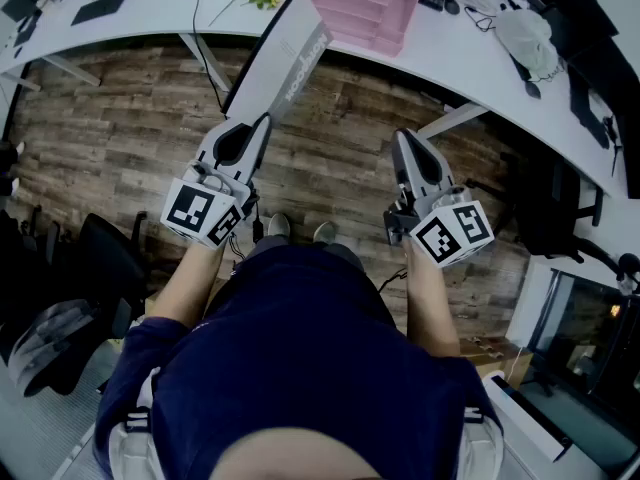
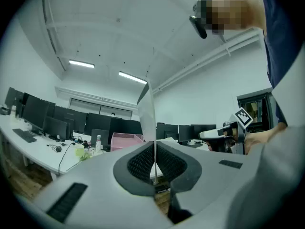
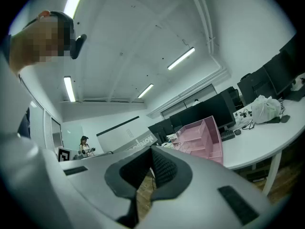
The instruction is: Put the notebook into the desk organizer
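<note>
Left gripper [image 1: 258, 123], lower left of centre in head view, has its fingers [image 2: 138, 165] clamped on the near edge of the notebook [image 1: 287, 56]. It's pinched low so the free end leads, w/ the book slanting up twd the pink organizer [image 1: 365, 3] at top centre on the white bench [image 1: 150, 8]. Not in yet: still short, over the floor [image 1: 120, 118]. Right gripper [image 1: 405, 140], right of centre, has its fingers [image 3: 164, 168] closed on nothing, prob. kept spare to steady the organizer.

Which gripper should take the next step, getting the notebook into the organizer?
Left. The left gripper is shut on the notebook, whose far end points toward the pink organizer on the desk. The right gripper is shut and empty.
</note>
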Tool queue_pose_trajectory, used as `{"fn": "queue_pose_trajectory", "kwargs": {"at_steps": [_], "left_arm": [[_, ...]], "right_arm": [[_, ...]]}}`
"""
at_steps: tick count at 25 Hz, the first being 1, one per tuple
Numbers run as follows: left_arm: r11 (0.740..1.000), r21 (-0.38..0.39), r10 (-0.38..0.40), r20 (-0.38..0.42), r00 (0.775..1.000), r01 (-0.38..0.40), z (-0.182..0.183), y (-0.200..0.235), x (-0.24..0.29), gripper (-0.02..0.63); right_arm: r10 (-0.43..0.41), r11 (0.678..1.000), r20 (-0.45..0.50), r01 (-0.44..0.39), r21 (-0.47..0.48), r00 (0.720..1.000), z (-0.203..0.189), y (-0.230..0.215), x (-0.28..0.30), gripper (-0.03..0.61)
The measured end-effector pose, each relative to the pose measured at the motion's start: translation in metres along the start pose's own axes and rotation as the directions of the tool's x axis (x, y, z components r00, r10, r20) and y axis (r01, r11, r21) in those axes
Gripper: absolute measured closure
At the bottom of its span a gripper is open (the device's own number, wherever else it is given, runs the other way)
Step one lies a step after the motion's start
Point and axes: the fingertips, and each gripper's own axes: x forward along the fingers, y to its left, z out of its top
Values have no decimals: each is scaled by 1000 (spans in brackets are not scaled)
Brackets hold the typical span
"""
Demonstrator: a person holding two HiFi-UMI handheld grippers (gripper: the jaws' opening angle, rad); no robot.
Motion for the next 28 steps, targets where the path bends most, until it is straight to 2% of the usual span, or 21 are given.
{"fn": "queue_pose_trajectory", "kwargs": {"at_steps": [28], "left_arm": [[1000, 1, 18, 1, 1000, -18, -4, -28, 4, 578]], "right_arm": [[2, 999, 16, -3, 40, 1000, -1, -17, -23, 574]]}}
